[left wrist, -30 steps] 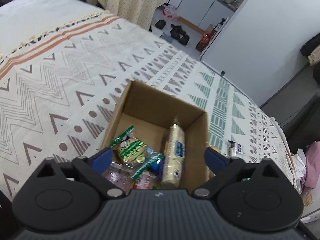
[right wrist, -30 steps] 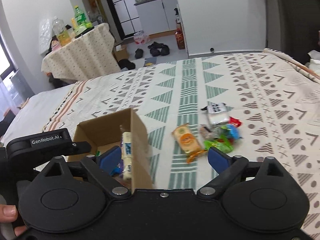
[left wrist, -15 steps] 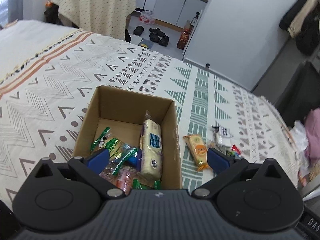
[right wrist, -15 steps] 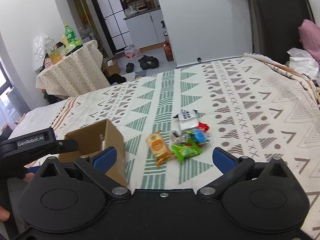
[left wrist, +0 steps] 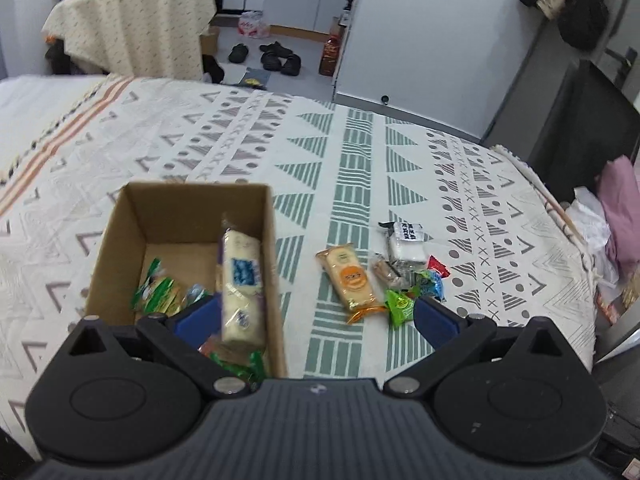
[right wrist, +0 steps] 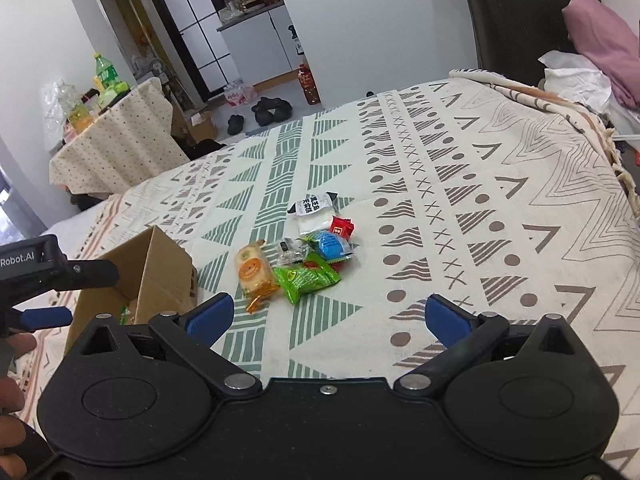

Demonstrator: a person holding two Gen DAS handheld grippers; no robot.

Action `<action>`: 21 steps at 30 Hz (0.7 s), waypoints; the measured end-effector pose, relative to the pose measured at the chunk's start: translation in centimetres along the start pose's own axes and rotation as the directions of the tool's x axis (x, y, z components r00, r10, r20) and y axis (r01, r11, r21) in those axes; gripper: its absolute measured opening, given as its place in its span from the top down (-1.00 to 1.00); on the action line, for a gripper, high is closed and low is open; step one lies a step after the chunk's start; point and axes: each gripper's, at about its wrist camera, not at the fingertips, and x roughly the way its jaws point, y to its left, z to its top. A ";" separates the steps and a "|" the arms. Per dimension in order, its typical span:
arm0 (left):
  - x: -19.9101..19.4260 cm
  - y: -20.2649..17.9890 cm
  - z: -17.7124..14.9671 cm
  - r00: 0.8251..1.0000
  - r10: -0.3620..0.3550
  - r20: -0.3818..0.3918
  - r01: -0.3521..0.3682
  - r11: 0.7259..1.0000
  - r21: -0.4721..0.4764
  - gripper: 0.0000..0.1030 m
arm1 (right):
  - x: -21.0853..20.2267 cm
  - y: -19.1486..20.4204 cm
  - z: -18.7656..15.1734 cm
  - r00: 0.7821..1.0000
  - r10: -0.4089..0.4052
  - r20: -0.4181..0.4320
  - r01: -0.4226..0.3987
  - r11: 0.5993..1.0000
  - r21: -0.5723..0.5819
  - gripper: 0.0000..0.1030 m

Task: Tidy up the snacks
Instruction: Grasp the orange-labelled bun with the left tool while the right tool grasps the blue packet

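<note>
An open cardboard box sits on the patterned bedspread and holds a long pale cracker pack and several green-wrapped snacks. To its right lies a loose pile: an orange-label pack, a green packet, a blue packet, a red packet and a white packet. My left gripper is open and empty above the box's right wall. My right gripper is open and empty, just short of the pile. The box also shows in the right wrist view.
The bedspread reaches far right, where pink cloth and white paper lie at its edge. Beyond the bed are a cloth-covered table with bottles, shoes on the floor and a white wall.
Both grippers have swung right and back from the box. The loose snack pile has come into the middle of both views. Both grippers stay open and empty.
</note>
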 end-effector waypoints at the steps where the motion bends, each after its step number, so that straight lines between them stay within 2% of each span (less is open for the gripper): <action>1: 0.2 -0.4 0.1 1.000 0.001 0.003 -0.001 1.000 0.006 -0.99 | 0.0 -0.2 0.0 1.000 0.011 0.004 -0.011 1.000 0.001 -0.98; 12: 3.8 -2.9 1.0 1.000 0.007 -0.019 -0.008 1.000 -0.020 -0.92 | 2.5 -2.7 1.2 0.994 0.110 0.024 -0.112 0.991 0.077 -0.83; 17: 5.9 -3.5 1.3 0.999 0.014 -0.041 -0.016 0.998 -0.058 -0.82 | 4.5 -3.8 2.0 0.990 0.138 0.029 -0.140 0.983 0.120 -0.76; 21: 7.8 -3.7 1.5 0.997 0.021 -0.073 -0.027 0.995 -0.091 -0.60 | 6.1 -4.4 2.4 0.987 0.160 0.017 -0.161 0.977 0.140 -0.69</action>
